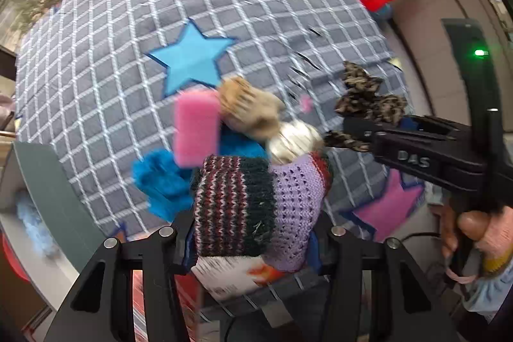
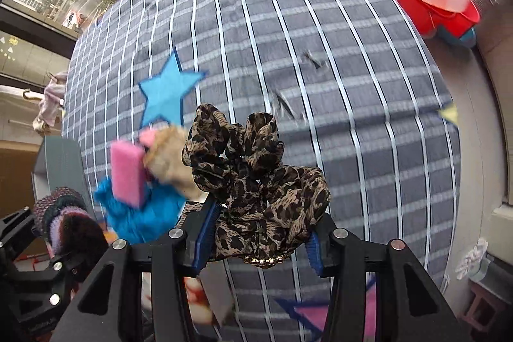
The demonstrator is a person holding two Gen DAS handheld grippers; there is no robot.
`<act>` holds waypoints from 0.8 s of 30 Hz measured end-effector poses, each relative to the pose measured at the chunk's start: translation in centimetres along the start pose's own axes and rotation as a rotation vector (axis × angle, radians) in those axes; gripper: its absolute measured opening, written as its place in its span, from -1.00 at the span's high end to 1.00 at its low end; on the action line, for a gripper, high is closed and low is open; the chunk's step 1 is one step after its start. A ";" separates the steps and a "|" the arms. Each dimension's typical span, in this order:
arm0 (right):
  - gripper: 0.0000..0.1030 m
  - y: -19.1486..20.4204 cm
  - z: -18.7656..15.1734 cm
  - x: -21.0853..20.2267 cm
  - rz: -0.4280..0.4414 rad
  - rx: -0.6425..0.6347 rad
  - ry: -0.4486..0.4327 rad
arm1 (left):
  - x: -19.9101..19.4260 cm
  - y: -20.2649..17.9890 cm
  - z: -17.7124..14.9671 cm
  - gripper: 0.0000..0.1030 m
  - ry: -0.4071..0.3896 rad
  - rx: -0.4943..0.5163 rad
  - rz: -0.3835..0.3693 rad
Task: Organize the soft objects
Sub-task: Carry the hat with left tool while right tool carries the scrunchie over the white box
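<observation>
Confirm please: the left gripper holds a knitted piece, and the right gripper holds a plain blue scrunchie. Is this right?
Not quite. The left gripper does hold the knitted piece, but the scrunchie in the right gripper is leopard-print, not plain blue; the right wrist view shows it.

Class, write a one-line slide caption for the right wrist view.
Right gripper jaws clamp a leopard-print scrunchie above the star-patterned checked blanket.

Checked blanket [image 2: 352, 79] lies mostly open (soft pile [image 2: 144, 181] crowds its left side).
</observation>
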State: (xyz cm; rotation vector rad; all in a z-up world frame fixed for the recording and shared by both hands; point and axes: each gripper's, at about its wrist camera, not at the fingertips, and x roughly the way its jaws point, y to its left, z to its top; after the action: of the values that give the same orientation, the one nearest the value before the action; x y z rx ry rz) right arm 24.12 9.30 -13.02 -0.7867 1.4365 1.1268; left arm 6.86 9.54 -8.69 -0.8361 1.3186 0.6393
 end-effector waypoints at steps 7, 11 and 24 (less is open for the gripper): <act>0.04 0.0 -7.0 -0.5 -0.021 0.077 0.022 | -0.1 -2.5 -5.9 -0.07 0.018 0.139 -0.057; 0.04 1.6 -10.8 -0.7 -0.032 0.086 0.040 | 0.0 -2.3 -9.4 -0.07 0.036 0.178 -0.078; 0.04 10.8 -18.5 0.0 -0.002 -0.059 0.112 | -2.9 4.5 -17.9 -0.07 -0.033 0.125 -0.064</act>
State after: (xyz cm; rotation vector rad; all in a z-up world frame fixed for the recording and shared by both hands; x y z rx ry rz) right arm 7.78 -4.45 -11.53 -0.9051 1.4996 1.1432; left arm -7.36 -2.49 -7.33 -0.7598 1.2834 0.5124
